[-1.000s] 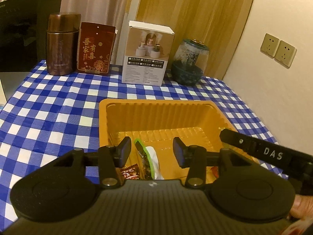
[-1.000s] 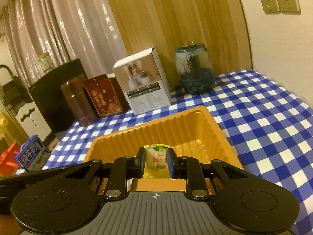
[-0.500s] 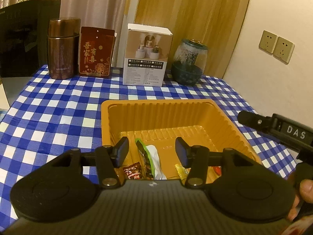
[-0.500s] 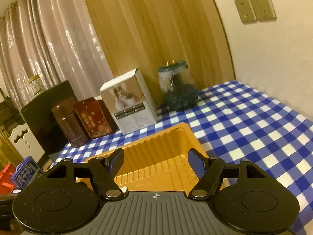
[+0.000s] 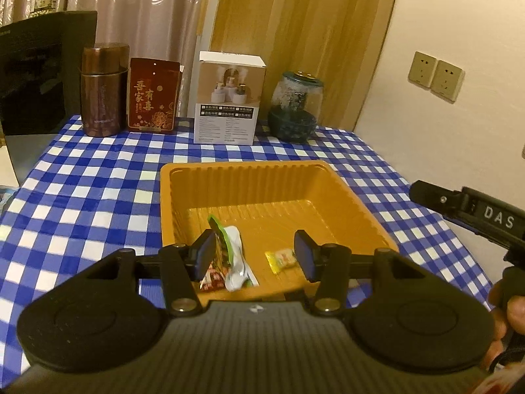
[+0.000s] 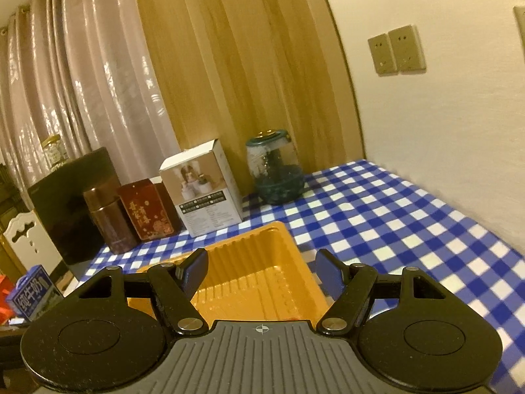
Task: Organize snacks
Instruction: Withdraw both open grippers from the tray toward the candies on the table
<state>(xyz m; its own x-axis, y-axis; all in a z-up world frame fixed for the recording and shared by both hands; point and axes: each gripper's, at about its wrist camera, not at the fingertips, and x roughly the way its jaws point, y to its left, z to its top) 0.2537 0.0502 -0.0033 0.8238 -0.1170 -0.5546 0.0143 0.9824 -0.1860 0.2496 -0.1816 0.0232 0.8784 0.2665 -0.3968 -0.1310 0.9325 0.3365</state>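
An orange tray (image 5: 236, 177) is sitting on a blue-and-white checked tablecloth (image 5: 82, 197), and the snacks are lying in its near part: a green-and-white packet (image 5: 234, 256) leaning at the left, a red-wrapped candy (image 5: 213, 277) just beside it, and a yellow candy (image 5: 281, 258) to the right. The left gripper (image 5: 254, 256) is hovering over the tray's near edge, its jaws standing moderately apart and gripping nothing, having just been opening a little. The right gripper (image 6: 261, 274) is hanging above the tray with its jaws wide and nothing between them, having just been opening. Along the far edge are standing a brown canister (image 5: 103, 88), a red box (image 5: 152, 97), a white carton (image 5: 228, 98) and a glass jar (image 5: 295, 111).
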